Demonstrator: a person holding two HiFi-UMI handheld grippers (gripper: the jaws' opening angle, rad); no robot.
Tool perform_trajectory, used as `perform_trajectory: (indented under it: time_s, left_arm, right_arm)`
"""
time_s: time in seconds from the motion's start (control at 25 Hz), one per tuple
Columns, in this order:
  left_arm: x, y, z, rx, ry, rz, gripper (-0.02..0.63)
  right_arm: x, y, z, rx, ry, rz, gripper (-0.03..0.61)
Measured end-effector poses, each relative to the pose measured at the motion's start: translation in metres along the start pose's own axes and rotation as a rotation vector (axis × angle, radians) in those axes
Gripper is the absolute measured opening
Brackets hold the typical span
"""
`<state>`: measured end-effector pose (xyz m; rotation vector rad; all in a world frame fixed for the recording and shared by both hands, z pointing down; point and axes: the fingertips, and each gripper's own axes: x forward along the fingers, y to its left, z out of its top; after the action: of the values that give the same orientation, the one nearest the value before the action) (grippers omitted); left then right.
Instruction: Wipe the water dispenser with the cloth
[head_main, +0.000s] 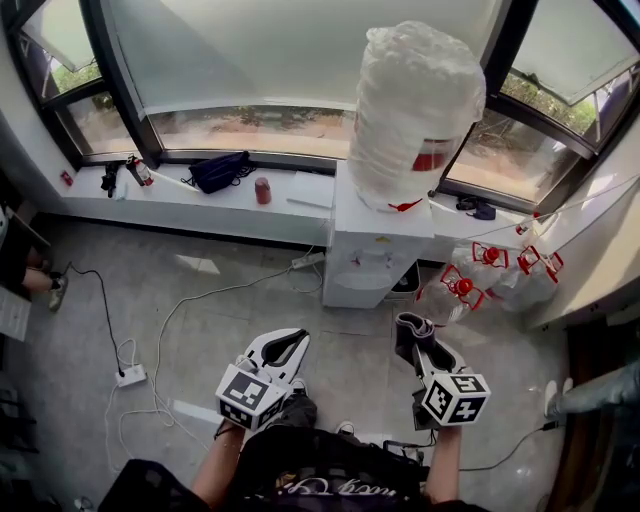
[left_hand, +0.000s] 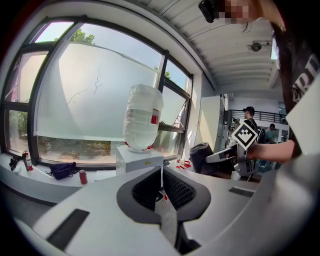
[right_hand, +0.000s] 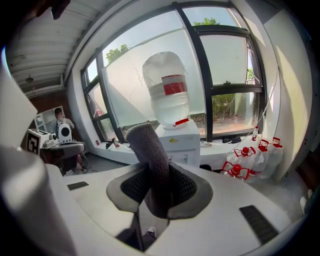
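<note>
The white water dispenser (head_main: 368, 250) stands against the window sill, with a plastic-wrapped bottle (head_main: 415, 110) upside down on top. It shows ahead in the left gripper view (left_hand: 136, 159) and the right gripper view (right_hand: 181, 141). My right gripper (head_main: 413, 342) is shut on a dark grey cloth (head_main: 411, 330), a short way in front of the dispenser. The cloth (right_hand: 150, 155) sticks up in a folded roll between the jaws of that gripper (right_hand: 157, 189). My left gripper (head_main: 297, 340) hangs to the left at about the same distance, shut (left_hand: 161, 186) with nothing in it.
Several water jugs with red caps (head_main: 482, 275) stand on the floor right of the dispenser. A power strip (head_main: 130, 377) and white cables lie on the floor at left. On the sill are a dark bag (head_main: 220, 170) and a red can (head_main: 262, 190). People stand far behind (left_hand: 247, 117).
</note>
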<state>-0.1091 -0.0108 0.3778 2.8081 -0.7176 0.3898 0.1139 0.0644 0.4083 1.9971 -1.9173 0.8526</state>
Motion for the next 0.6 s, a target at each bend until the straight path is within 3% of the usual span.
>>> perform_trajectory:
  time_s: [0.6]
  left_arm:
    - [-0.032,-0.165,0.013,0.055,-0.056,0.0,0.02]
  right_arm:
    - [-0.115,-0.038,-0.074,-0.024,-0.001,0.074,0.107]
